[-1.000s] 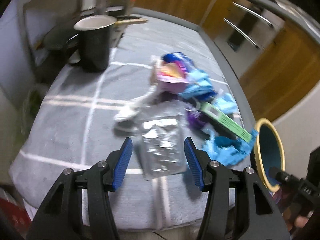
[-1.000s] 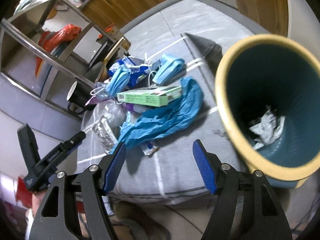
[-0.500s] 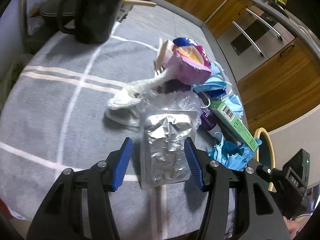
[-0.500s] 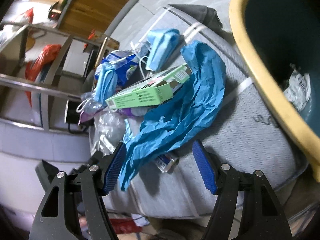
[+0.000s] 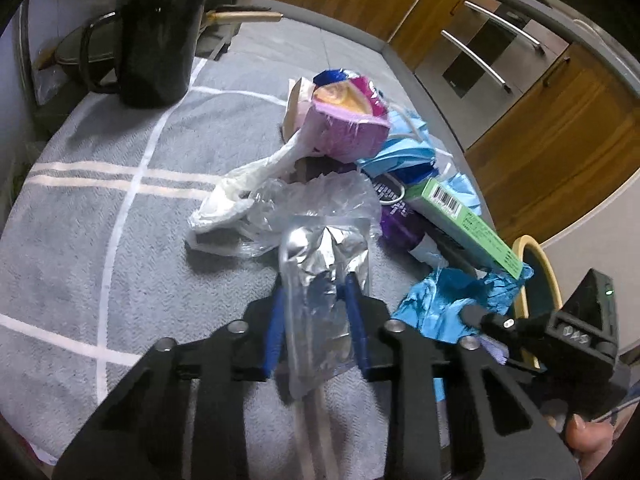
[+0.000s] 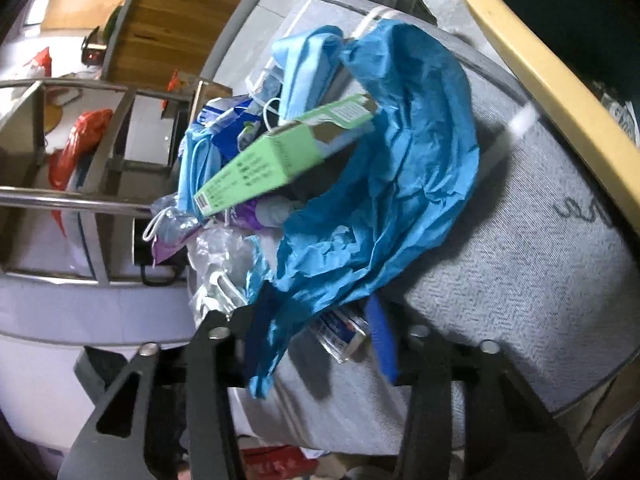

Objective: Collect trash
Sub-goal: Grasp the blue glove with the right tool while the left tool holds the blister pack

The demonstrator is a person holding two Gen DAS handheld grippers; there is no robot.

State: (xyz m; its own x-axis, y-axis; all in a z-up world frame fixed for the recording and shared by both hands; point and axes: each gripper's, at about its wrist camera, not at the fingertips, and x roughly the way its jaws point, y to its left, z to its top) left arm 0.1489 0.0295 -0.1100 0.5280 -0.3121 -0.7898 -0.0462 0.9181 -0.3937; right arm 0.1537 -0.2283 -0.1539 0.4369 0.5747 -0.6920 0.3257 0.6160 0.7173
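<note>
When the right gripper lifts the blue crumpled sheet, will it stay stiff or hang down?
The blue crumpled sheet probably hangs limp: it is creased and already drapes over the towel's edge. It looks thin, so likely very light. It lies against the green box, which may shift as the sheet rises.

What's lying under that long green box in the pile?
The green box rests on a purple wrapper and blue face masks, with crumpled blue paper at its far end. Whatever lies deeper beneath the box is covered.

Wooden cabinets (image 5: 552, 120), metal rack (image 6: 80, 196), grey striped tablecloth (image 5: 100, 208).
</note>
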